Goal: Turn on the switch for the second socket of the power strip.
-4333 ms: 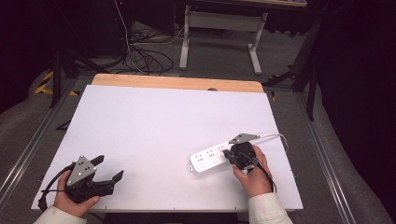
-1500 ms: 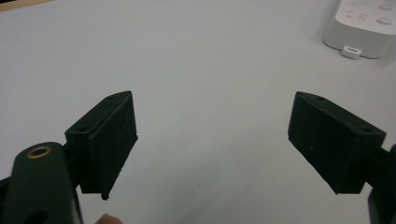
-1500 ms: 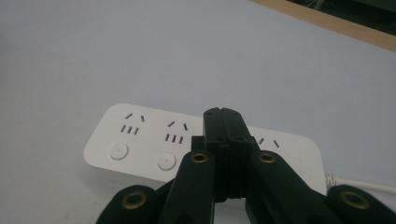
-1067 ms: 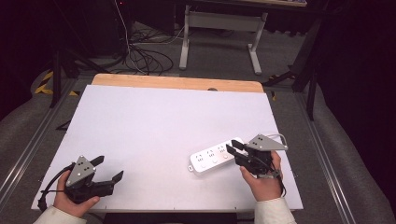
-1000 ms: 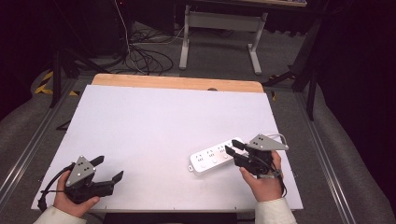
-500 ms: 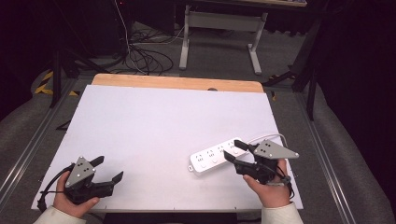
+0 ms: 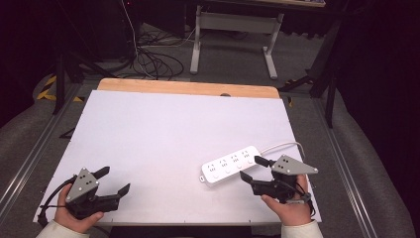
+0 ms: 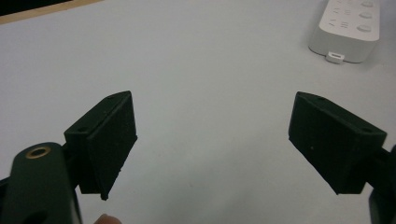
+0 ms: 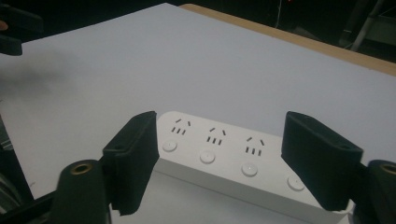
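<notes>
White power strip (image 7: 232, 165) lying on a white table (image 7: 163, 134), right gripper (image 7: 255, 170) just beside its near end, jaws just opened wide, left gripper (image 7: 113, 180) well left of the strip, jaws apart

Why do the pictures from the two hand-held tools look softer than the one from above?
High view: even light on the white table, dark surroundings, the power strip fairly crisp. Left gripper view: the black jaws sit close to the lens and look soft, the table dimmer and greyish. Right gripper view: the jaws blur at their edges, the power strip's sockets read clearly, and a faint shadow lies at the left.
</notes>
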